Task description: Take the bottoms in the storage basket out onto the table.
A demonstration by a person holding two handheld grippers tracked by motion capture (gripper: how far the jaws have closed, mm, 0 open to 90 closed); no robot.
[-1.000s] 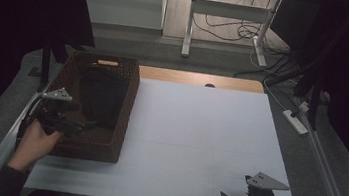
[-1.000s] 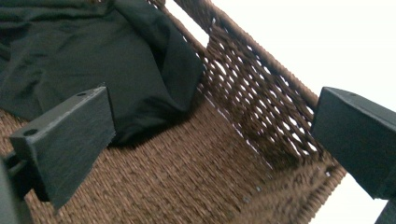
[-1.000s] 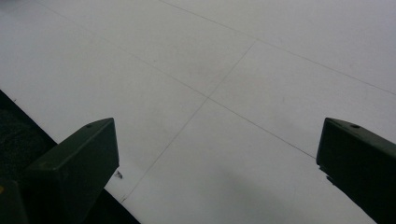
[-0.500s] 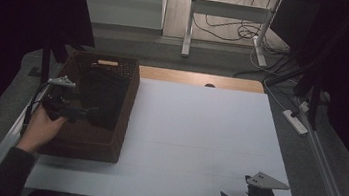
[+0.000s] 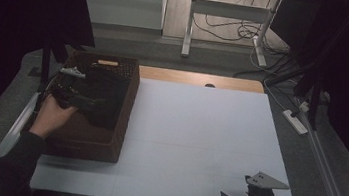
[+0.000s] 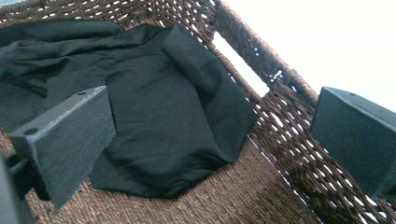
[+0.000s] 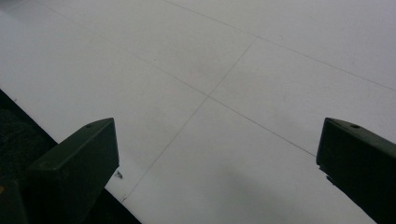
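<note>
Two grippers we hold, both spread wide. Our left gripper (image 6: 212, 140) hovers over the black cloth (image 6: 154, 107) in the wicker basket (image 5: 130, 92). Our right gripper (image 7: 217, 158) grips nothing above the white table (image 7: 261, 70).

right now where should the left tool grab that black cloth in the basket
Probably the raised fold of the black cloth, which stands up near the basket wall. Come down from above with the open left tool straddling that ridge; the rest lies flat on the woven floor, giving little to pinch.
</note>
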